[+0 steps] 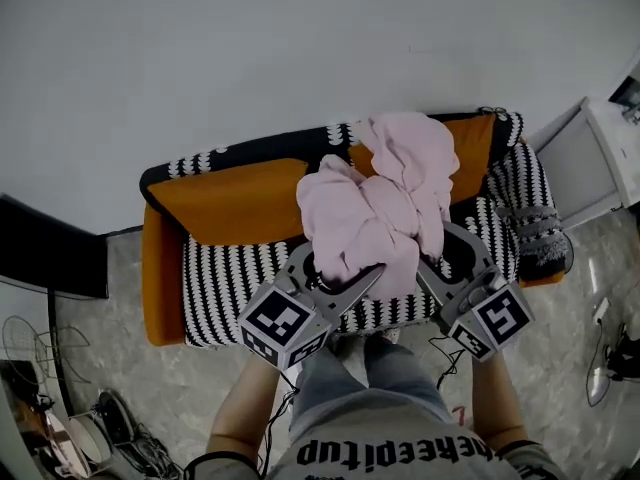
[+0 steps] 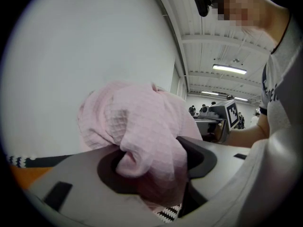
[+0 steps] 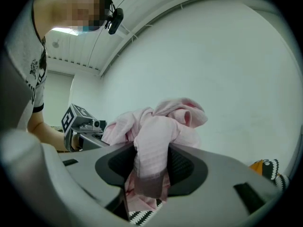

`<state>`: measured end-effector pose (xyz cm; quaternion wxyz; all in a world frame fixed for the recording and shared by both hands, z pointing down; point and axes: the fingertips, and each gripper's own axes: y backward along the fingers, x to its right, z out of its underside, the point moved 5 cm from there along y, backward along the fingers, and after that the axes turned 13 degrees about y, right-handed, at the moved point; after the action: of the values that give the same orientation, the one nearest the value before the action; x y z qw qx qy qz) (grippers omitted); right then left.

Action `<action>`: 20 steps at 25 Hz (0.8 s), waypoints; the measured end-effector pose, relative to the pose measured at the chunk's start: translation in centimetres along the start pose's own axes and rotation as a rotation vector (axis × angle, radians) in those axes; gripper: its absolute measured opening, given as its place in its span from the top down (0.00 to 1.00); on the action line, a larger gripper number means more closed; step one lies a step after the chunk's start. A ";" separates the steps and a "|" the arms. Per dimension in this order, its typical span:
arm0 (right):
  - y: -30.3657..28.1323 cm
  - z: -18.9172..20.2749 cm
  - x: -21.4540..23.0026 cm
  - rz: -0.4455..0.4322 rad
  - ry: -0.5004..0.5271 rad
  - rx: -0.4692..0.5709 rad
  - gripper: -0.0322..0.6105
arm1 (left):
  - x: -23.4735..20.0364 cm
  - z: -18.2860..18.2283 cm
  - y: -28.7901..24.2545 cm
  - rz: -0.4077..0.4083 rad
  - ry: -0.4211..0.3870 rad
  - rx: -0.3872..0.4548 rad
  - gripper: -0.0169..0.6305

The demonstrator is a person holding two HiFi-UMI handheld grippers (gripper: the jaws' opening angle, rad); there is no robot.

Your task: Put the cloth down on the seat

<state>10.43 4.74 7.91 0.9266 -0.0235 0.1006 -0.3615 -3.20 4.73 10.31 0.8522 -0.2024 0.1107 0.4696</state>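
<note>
Seen from above, a person holds a bunched pink cloth (image 1: 375, 203) over a black-and-white patterned seat (image 1: 225, 278) with an orange cushion (image 1: 235, 203). The left tool (image 1: 340, 268) and the right tool (image 1: 440, 253) each grip its near side.

Looking along the left tool, both jaws are clamped on a thick fold of the cloth, with a sliver of the seat's pattern showing below.

Looking along the right tool, the jaws stand fairly wide yet pinch a hanging fold between their pads, the rest of the fabric heaped above them.
</note>
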 end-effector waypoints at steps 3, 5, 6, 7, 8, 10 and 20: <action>-0.6 0.8 0.4 -0.050 -0.010 -0.004 0.67 | -0.3 0.7 -0.3 -0.046 0.025 0.002 0.56; -1.0 1.4 0.5 -0.078 -0.014 -0.008 0.67 | -0.5 1.2 -0.3 -0.068 0.035 0.004 0.56; -1.1 1.7 0.5 -0.091 -0.015 -0.010 0.67 | -0.5 1.4 -0.4 -0.079 0.039 0.005 0.56; -1.2 1.9 0.5 -0.103 -0.018 -0.012 0.67 | -0.5 1.7 -0.4 -0.091 0.044 0.006 0.56; -1.3 2.1 0.5 -0.115 -0.021 -0.014 0.67 | -0.5 1.9 -0.4 -0.102 0.048 0.006 0.56; -1.4 2.5 0.5 -0.138 -0.027 -0.018 0.67 | -0.5 2.3 -0.4 -0.123 0.059 0.005 0.56; -2.1 4.7 0.5 -0.216 -0.051 -0.049 0.67 | -0.9 4.4 -0.9 -0.188 0.114 -0.002 0.56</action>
<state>10.40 2.73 12.65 0.8838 -0.0663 0.0827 -0.4557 -2.92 5.63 14.76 0.8845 -0.2393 0.1391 0.3756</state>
